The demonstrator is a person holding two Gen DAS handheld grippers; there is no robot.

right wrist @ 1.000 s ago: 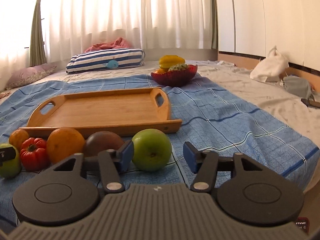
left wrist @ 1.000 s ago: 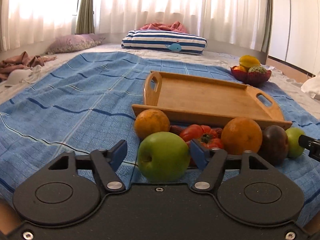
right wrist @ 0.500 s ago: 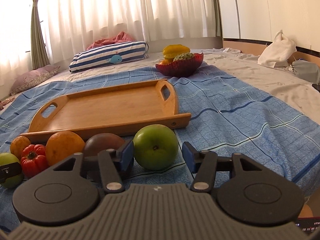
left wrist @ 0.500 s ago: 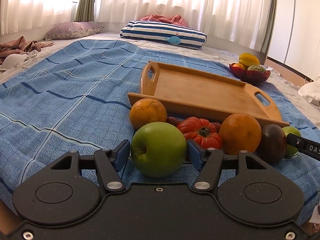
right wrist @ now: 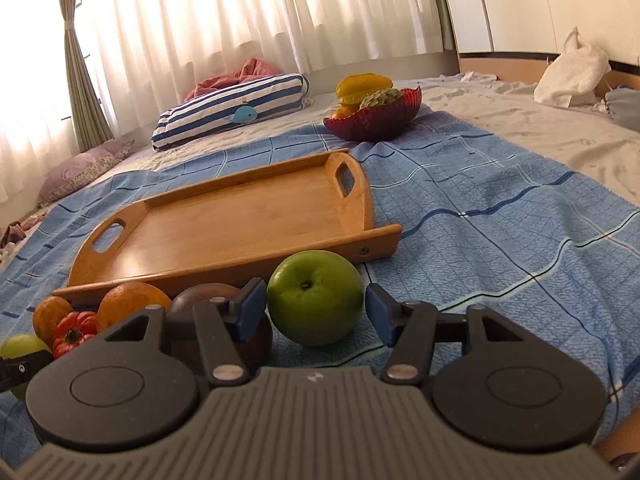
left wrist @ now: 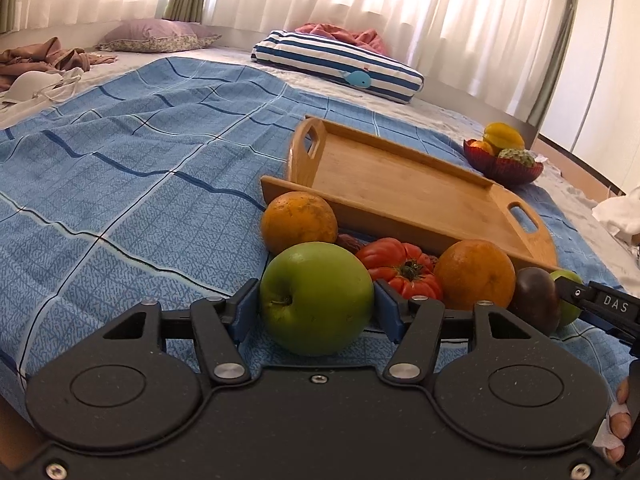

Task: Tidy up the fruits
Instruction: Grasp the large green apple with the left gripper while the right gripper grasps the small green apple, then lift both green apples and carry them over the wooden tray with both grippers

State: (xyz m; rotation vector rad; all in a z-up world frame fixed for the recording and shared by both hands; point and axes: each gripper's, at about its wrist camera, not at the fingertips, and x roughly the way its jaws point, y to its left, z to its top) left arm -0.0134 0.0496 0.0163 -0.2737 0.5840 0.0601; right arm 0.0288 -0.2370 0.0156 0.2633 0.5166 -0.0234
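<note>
In the left wrist view my left gripper [left wrist: 316, 308] is shut on a green apple [left wrist: 316, 298], both blue pads touching its sides. Behind it lie two oranges [left wrist: 299, 220], a red tomato [left wrist: 400, 268], a dark round fruit [left wrist: 535, 300] and a second green apple, in front of an empty wooden tray [left wrist: 404, 196]. In the right wrist view my right gripper [right wrist: 316, 312] stands around that second green apple [right wrist: 315, 297]; its left pad touches, and a small gap shows at its right pad. The tray [right wrist: 224, 228] lies just beyond.
A red bowl [right wrist: 374, 120] with yellow and green fruit stands behind the tray. A striped pillow [right wrist: 232, 108] lies further back. The blue checked cloth [right wrist: 480, 216] covers the bed; a white bag [right wrist: 568, 72] lies at far right.
Both grippers have narrowed around their green apples. The left one has closed onto its apple; the right one has drawn in close to its apple. Both views have tilted slightly.
</note>
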